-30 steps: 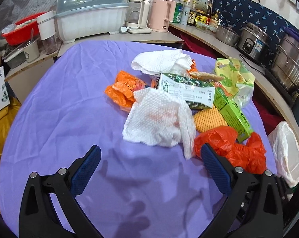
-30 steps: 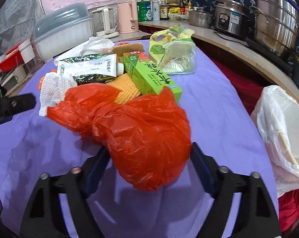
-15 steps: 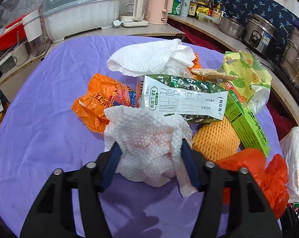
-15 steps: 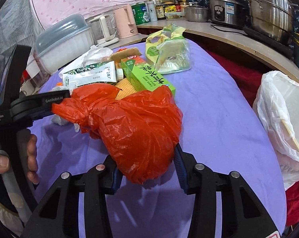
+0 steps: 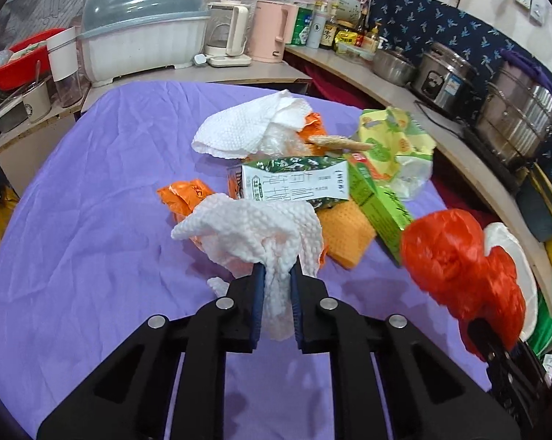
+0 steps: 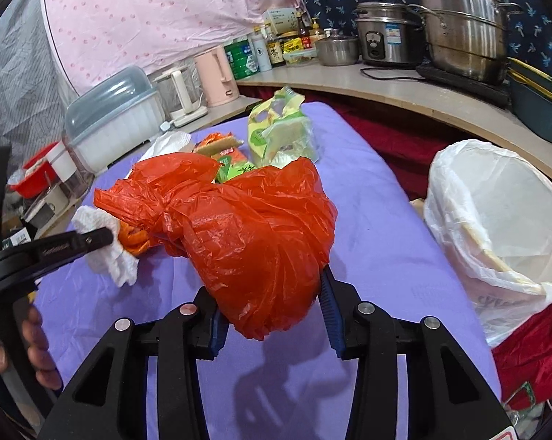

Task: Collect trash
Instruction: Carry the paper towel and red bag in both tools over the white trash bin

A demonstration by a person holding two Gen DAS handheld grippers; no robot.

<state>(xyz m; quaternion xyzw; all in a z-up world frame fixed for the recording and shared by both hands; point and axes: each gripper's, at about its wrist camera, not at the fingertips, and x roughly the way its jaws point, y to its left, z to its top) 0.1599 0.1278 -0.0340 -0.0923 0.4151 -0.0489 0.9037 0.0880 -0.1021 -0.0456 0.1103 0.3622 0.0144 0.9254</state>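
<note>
At lower centre of each view, left tool clamps the paper towel, right tool the red bag; both should lift clear before swinging to the lined bin.

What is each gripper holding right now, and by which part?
Left gripper: white paper towel, pinched at its bunched lower end. Right gripper: knotted red plastic bag, squeezed around its bulging bottom.

a home kitchen — a counter carries steel pots, a rice cooker, kettles and sauce bottles; a covered dish rack stands beside.
</note>
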